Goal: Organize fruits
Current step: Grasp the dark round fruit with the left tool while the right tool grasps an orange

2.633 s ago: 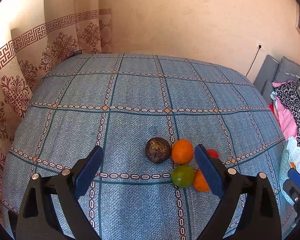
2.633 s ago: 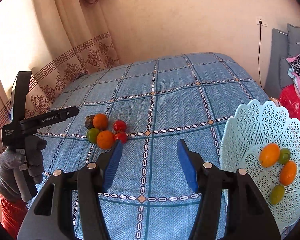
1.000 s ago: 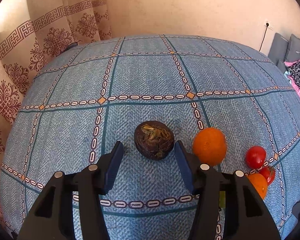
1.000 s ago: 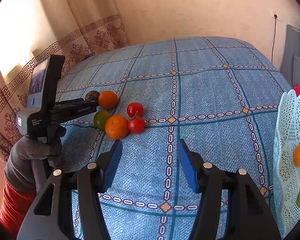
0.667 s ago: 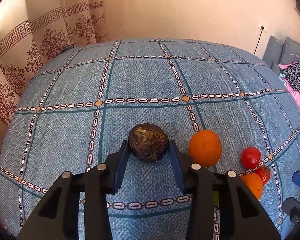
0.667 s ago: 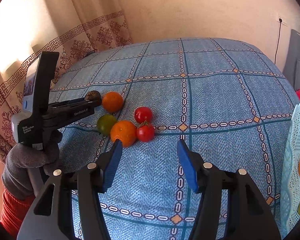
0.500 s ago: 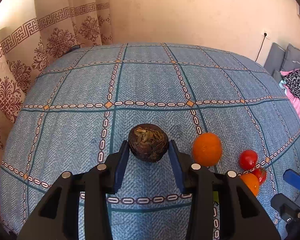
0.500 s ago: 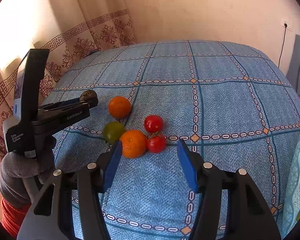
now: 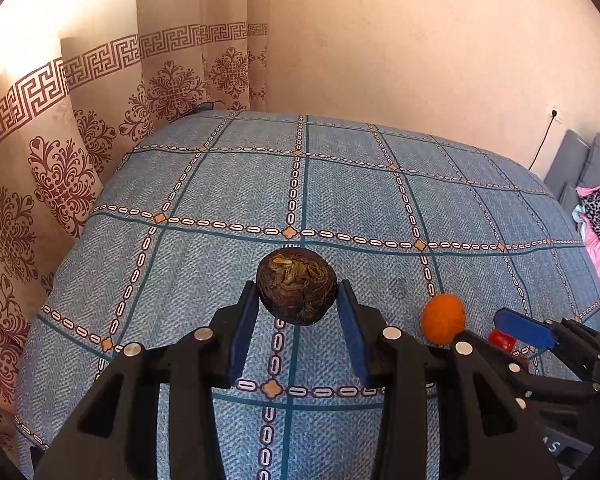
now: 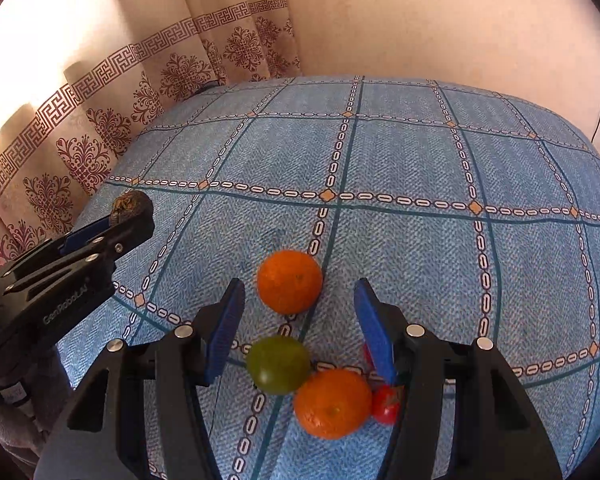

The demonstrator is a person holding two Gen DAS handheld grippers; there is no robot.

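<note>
The left gripper (image 9: 297, 314) has its fingers clamped on the dark wrinkled fruit (image 9: 297, 286), held above the bed (image 9: 220, 184) near its left edge. The right gripper (image 10: 298, 324) has its fingers spread apart around an orange (image 10: 290, 281). Only the right wrist view shows the green fruit (image 10: 278, 364), second orange (image 10: 332, 402) and red tomato (image 10: 386, 404) clustered beneath; the left view shows just one orange (image 9: 442, 318).

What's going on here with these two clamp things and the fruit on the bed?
A person is sorting fruit with a handheld gripper in each hand. The left gripper is shut on a dark wrinkled fruit and holds it above the blue bedspread. The right gripper hangs open over a far orange. A green fruit, a near orange and a red tomato lie beneath it.
</note>
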